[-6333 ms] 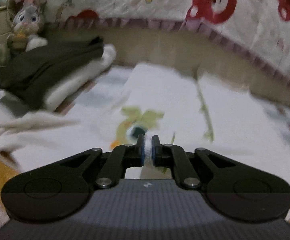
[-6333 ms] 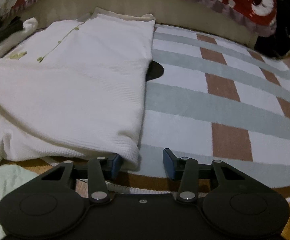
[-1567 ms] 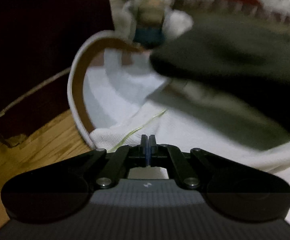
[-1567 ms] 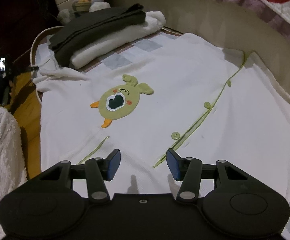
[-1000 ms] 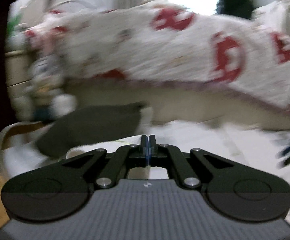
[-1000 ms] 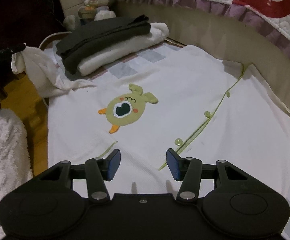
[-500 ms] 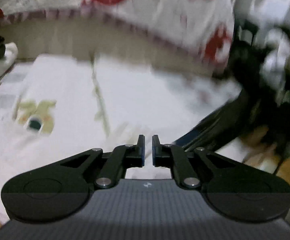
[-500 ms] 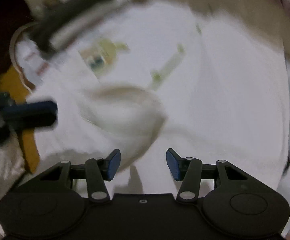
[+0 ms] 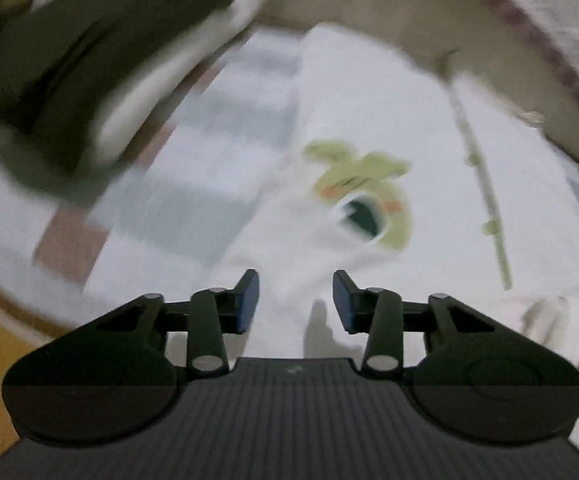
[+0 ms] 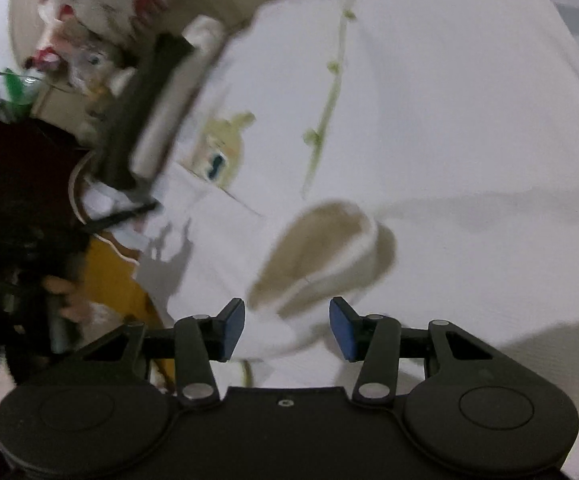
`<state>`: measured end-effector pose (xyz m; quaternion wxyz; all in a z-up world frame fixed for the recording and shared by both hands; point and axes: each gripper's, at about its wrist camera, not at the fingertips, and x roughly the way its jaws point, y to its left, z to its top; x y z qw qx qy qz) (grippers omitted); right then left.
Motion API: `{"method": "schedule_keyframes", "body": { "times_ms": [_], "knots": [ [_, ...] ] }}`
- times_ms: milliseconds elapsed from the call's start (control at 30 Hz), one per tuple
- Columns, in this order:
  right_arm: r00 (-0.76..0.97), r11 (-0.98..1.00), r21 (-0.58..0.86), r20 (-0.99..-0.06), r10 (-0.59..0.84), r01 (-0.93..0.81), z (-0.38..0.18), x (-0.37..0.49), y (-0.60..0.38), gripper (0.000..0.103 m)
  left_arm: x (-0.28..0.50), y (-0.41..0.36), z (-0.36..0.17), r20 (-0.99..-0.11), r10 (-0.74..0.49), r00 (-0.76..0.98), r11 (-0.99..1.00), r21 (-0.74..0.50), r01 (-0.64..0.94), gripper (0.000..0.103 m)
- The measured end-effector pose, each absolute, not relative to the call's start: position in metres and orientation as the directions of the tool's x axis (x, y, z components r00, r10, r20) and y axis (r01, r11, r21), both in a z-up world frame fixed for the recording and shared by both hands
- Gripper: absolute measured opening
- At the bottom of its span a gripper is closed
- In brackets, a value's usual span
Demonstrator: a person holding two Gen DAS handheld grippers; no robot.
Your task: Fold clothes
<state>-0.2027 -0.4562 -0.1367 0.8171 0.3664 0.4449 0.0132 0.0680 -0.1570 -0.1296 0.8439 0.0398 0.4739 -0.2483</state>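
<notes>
A white shirt (image 9: 369, 112) with a green cartoon patch (image 9: 363, 192) and a green button strip (image 9: 485, 200) lies spread on a striped rug (image 9: 161, 204). My left gripper (image 9: 295, 300) hovers low over the shirt's near edge. Its jaws are opening, and the pads press on nothing. In the right wrist view the same shirt (image 10: 449, 120) has a sleeve folded across its body, with the cuff (image 10: 321, 252) gaping open. My right gripper (image 10: 287, 324) stands open just above the sleeve's end, its pads apart from the cloth. Both views are blurred.
A stack of folded clothes (image 9: 89, 60), dark on top and cream below, sits on the rug at the back left, also seen as the stack (image 10: 145, 112). A plush rabbit (image 10: 93, 60) stands behind it. A bed's side (image 9: 369, 8) borders the rug. Wooden floor (image 10: 105, 276) and a person's hand (image 10: 65, 296) show at left.
The left gripper swung down over the shirt and its jaws parted. The sleeve that hung lifted at the left now lies folded across the shirt. The right view has rolled and dropped closer.
</notes>
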Motion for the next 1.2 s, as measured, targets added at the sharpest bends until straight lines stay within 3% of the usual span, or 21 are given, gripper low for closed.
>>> {"method": "schedule_keyframes", "body": {
  "times_ms": [133, 233, 300, 333, 367, 400, 500, 600, 667, 767, 833, 900, 967, 1033, 1100, 1200],
  "knots": [
    [0.616, 0.777, 0.580, -0.712, 0.338, 0.245, -0.138, -0.182, -0.442, 0.063, 0.068, -0.150, -0.117, -0.778, -0.357, 0.516, 0.891, -0.118, 0.439, 0.035],
    [0.612, 0.798, 0.564, -0.713, 0.341, 0.212, -0.147, -0.161, -0.429, 0.072, 0.075, -0.154, -0.131, -0.820, -0.317, 0.477, 0.903, -0.106, 0.417, 0.036],
    [0.573, 0.819, 0.546, -0.733, 0.366, 0.176, -0.156, -0.156, -0.426, 0.071, 0.079, -0.149, -0.139, -0.839, -0.289, 0.461, 0.918, -0.105, 0.383, 0.036],
    [0.548, 0.829, 0.537, -0.745, 0.380, 0.155, -0.161, -0.154, -0.425, 0.046, 0.081, -0.145, -0.141, -0.843, -0.276, 0.462, 0.927, -0.107, 0.359, 0.036],
    [0.522, 0.839, 0.528, -0.757, 0.393, 0.134, -0.166, -0.152, -0.424, 0.010, 0.085, -0.141, -0.140, -0.839, -0.268, 0.474, 0.937, -0.112, 0.331, 0.036],
    [0.504, 0.827, 0.550, -0.750, 0.428, 0.115, -0.167, -0.155, -0.425, 0.004, 0.087, -0.135, -0.138, -0.831, -0.260, 0.492, 0.946, -0.117, 0.302, 0.036],
    [0.496, 0.806, 0.590, -0.713, 0.495, 0.044, -0.142, -0.182, -0.423, 0.005, 0.093, -0.119, -0.132, -0.816, -0.234, 0.529, 0.965, -0.130, 0.227, 0.036],
    [0.414, 0.901, 0.426, -0.837, 0.359, 0.079, -0.136, -0.208, -0.420, 0.005, 0.095, -0.114, -0.135, -0.823, -0.241, 0.514, 0.966, -0.156, 0.204, 0.036],
    [0.320, 0.962, 0.238, -0.929, 0.186, 0.130, -0.149, -0.219, -0.418, 0.006, 0.096, -0.118, -0.137, -0.831, -0.238, 0.503, 0.966, -0.149, 0.211, 0.036],
    [0.179, 0.983, 0.146, -0.976, 0.125, 0.113, -0.168, -0.234, -0.415, 0.006, 0.094, -0.123, -0.141, -0.837, -0.230, 0.496, 0.965, -0.129, 0.230, 0.036],
    [0.114, 0.993, 0.112, -0.988, 0.107, 0.032, -0.169, -0.242, -0.403, 0.010, 0.093, -0.122, -0.139, -0.836, -0.234, 0.496, 0.964, -0.134, 0.230, 0.036],
    [0.163, 0.984, 0.166, -0.975, 0.153, 0.067, -0.160, -0.250, -0.412, 0.010, 0.093, -0.121, -0.138, -0.833, -0.240, 0.498, 0.963, -0.142, 0.227, 0.037],
    [0.304, 0.959, 0.236, -0.935, 0.180, 0.158, -0.146, -0.256, -0.432, 0.030, 0.091, -0.124, -0.139, -0.832, -0.249, 0.496, 0.960, -0.144, 0.241, 0.038],
    [0.481, 0.898, 0.352, -0.855, 0.192, 0.266, -0.137, -0.262, -0.457, 0.061, 0.090, -0.129, -0.141, -0.830, -0.266, 0.490, 0.953, -0.149, 0.265, 0.038],
    [0.608, 0.827, 0.448, -0.776, 0.171, 0.340, -0.133, -0.266, -0.479, 0.063, 0.089, -0.135, -0.143, -0.823, -0.290, 0.489, 0.943, -0.158, 0.294, 0.035],
    [0.661, 0.771, 0.489, -0.740, 0.120, 0.407, -0.152, -0.261, -0.493, 0.063, 0.089, -0.141, -0.142, -0.807, -0.305, 0.505, 0.935, -0.152, 0.320, 0.023]
  ]
}}
